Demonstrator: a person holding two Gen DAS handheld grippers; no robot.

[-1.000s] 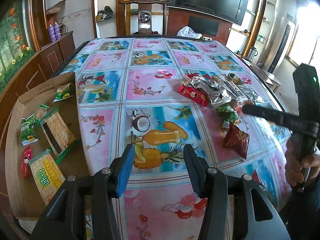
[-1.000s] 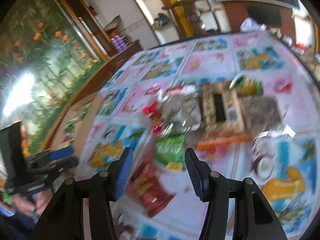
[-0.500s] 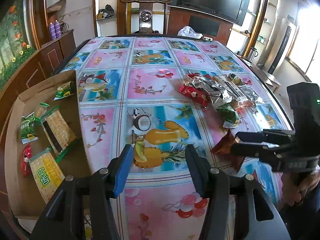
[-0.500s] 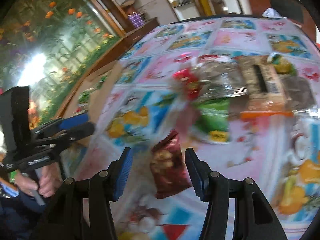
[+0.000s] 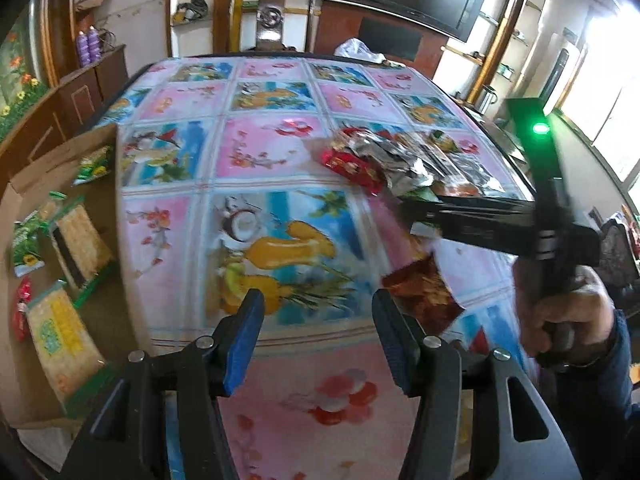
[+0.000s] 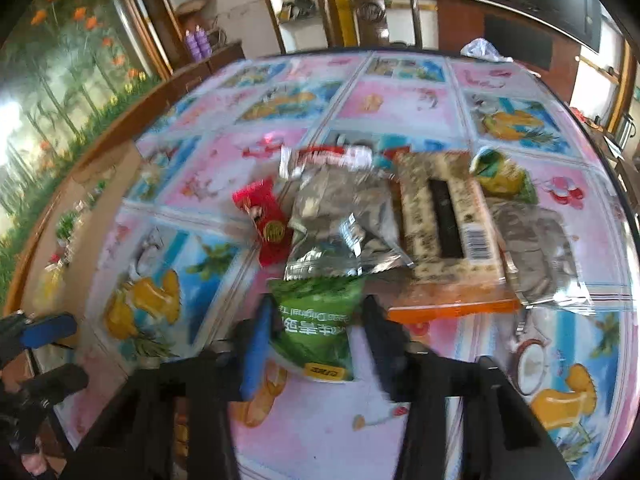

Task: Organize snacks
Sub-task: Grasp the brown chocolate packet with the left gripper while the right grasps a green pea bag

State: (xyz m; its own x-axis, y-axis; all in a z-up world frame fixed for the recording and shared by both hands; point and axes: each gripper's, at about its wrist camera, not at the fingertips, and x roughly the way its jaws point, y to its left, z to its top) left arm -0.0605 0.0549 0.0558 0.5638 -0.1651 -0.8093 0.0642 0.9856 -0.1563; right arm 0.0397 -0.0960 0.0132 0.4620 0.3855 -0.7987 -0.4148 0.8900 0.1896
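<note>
A heap of snack packs lies on the patterned tablecloth: a green pack (image 6: 316, 332), a small red pack (image 6: 266, 226), a silver foil pack (image 6: 340, 224), a cracker pack (image 6: 444, 216) and a yellow-green pack (image 6: 504, 176). My right gripper (image 6: 316, 344) is open, its fingers on either side of the green pack. A dark red pack (image 5: 424, 294) lies alone near the table's front. My left gripper (image 5: 316, 340) is open and empty, above the table's near edge. The right gripper also shows in the left wrist view (image 5: 416, 212).
A cardboard box (image 5: 36, 172) at the table's left holds several snack packs, among them cracker packs (image 5: 80, 240) and green packs (image 5: 26, 240). A wooden chair (image 5: 272, 12) and a white bag (image 5: 356, 50) are at the far end. A sideboard stands left.
My right gripper has swung from the dark red pack back to the heap and now straddles the green pack. The dark red pack lies apart, nearer the front edge. The left gripper has barely moved.
</note>
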